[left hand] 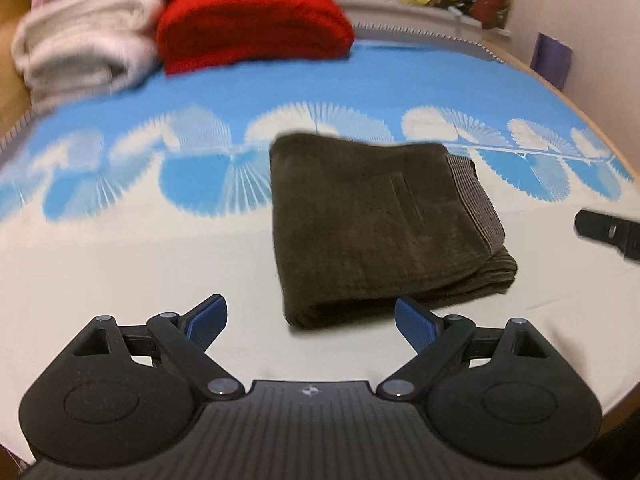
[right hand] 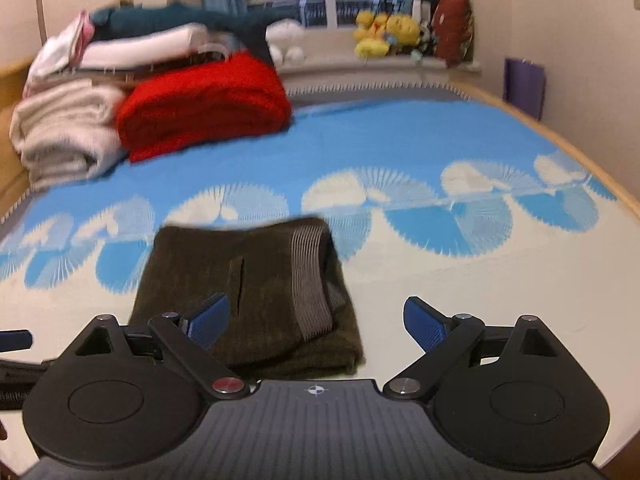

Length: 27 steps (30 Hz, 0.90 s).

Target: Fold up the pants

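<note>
Bed (left hand: 120, 264): folded pants (left hand: 372, 216) (blankets (right hand: 200, 108), seemingly, behind).

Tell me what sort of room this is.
Most likely a bedroom: a bed with a blue-and-white sheet, folded blankets stacked at its far end, and plush toys on the windowsill.

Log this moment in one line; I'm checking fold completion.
pants: folded, on bed | left hand-held gripper: open, empty | right hand-held gripper: open, empty
</note>
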Each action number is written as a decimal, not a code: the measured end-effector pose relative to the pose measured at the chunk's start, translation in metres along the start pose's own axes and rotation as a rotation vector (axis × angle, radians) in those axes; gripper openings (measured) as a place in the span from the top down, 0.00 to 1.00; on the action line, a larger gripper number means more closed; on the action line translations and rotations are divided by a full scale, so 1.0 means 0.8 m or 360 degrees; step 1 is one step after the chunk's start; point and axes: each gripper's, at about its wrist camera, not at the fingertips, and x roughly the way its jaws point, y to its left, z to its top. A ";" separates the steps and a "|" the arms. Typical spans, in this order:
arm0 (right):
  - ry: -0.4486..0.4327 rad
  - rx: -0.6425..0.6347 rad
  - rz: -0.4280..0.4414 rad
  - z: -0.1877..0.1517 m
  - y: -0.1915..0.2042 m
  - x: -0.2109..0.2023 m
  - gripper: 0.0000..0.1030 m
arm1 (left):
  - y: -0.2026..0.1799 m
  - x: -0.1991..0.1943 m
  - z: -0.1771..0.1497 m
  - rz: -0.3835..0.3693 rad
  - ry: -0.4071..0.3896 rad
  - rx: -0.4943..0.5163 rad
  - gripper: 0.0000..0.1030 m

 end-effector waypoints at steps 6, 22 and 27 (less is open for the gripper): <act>0.0062 -0.0049 0.0025 -0.004 0.019 0.009 0.09 | -0.001 0.008 0.004 0.0073 0.0016 -0.0034 0.09; 0.0123 -0.0073 0.0047 -0.005 0.027 0.016 0.09 | -0.008 0.019 0.009 0.0038 0.0049 -0.0054 0.09; 0.0134 -0.0095 0.0046 -0.006 0.029 0.018 0.09 | -0.011 0.018 0.009 0.0032 0.0042 -0.0042 0.09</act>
